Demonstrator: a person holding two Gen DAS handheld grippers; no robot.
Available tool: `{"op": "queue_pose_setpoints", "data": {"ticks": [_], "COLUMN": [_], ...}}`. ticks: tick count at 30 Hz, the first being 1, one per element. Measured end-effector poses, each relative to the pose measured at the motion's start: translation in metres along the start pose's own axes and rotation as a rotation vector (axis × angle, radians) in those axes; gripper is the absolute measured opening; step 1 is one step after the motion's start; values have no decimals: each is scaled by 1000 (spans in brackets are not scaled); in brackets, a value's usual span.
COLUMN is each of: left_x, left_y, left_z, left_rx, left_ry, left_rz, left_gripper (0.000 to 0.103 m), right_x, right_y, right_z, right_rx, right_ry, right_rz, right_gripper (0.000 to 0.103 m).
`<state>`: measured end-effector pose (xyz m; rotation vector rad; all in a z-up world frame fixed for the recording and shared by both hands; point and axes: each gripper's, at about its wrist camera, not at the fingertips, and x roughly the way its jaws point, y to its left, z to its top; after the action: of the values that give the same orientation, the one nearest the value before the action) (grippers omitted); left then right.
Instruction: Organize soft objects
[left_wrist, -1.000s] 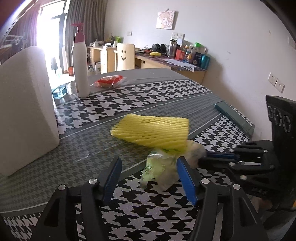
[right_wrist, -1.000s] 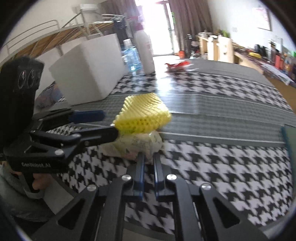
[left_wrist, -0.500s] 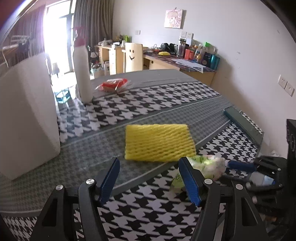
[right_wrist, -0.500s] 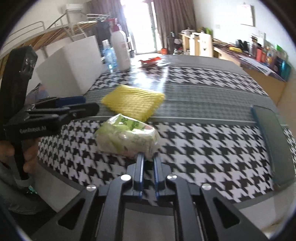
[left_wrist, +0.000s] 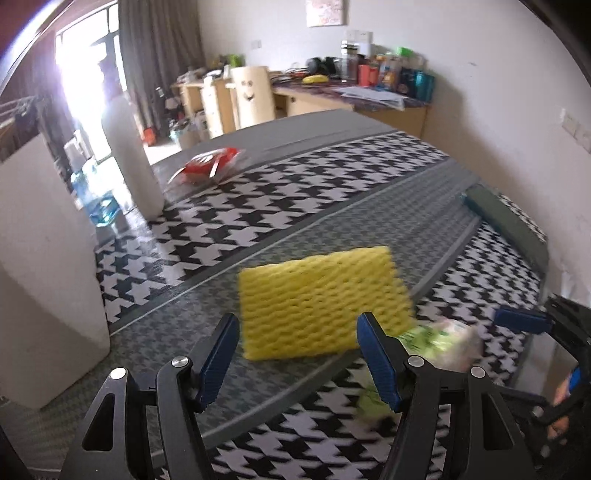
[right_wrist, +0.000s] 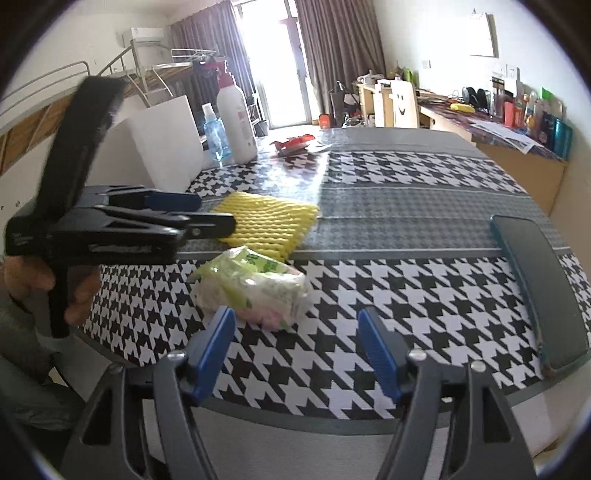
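Right gripper (right_wrist: 295, 349) is seen with jaws opening, nothing gripped, plastic bag (right_wrist: 255, 286) just ahead of them, left gripper (left_wrist: 295, 356) held wide open and empty, yellow foam net (left_wrist: 317, 299) just beyond its jaws

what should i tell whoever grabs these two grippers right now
Left gripper: open, empty, aimed at the yellow foam net, which lies flat on the grey band of the table.
Right gripper: jaws opening, nothing between them; the green tissue pack lies just ahead of the left pad, on the houndstooth cloth.
Pack and net lie next to each other, corners close or overlapping.
Done: tissue pack set down on the table beside the net.
Left: yellow foam net probably next for the left gripper; the red packet far back by the white bottle is untouched.
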<state>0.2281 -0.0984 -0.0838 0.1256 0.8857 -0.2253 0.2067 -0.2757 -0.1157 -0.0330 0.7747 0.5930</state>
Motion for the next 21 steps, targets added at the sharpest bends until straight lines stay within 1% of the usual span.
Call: {"op": "queue_pose_setpoints", "data": {"ticks": [4, 6, 15, 17, 18, 19, 20, 21], "left_x": [10, 13, 20, 22, 24, 24, 25, 24], "left_y": [7, 8, 4, 6, 6, 7, 7, 5], "left_z": [3, 4, 4, 4, 6, 6, 6, 6], "left_rx": [-30, -33, -11, -26, -37, -43, -39, -31], "left_ry": [17, 25, 27, 36, 43, 42, 42, 40], "left_rz": [0, 12, 1, -21, -45, -58, -58, -60], "left_gripper": [68, 67, 67, 63, 57, 55, 54, 49], "right_x": [3, 4, 5, 6, 7, 7, 7, 8], "right_y": [-3, -4, -6, -6, -5, -4, -4, -4], "right_z": [1, 1, 3, 2, 2, 1, 0, 0], "right_rx": [9, 9, 19, 22, 20, 17, 15, 18], "right_ry": [5, 7, 3, 6, 11, 12, 11, 12], "right_rz": [4, 4, -1, 8, 7, 6, 7, 13], "right_gripper": [74, 74, 74, 74, 74, 74, 74, 74]}}
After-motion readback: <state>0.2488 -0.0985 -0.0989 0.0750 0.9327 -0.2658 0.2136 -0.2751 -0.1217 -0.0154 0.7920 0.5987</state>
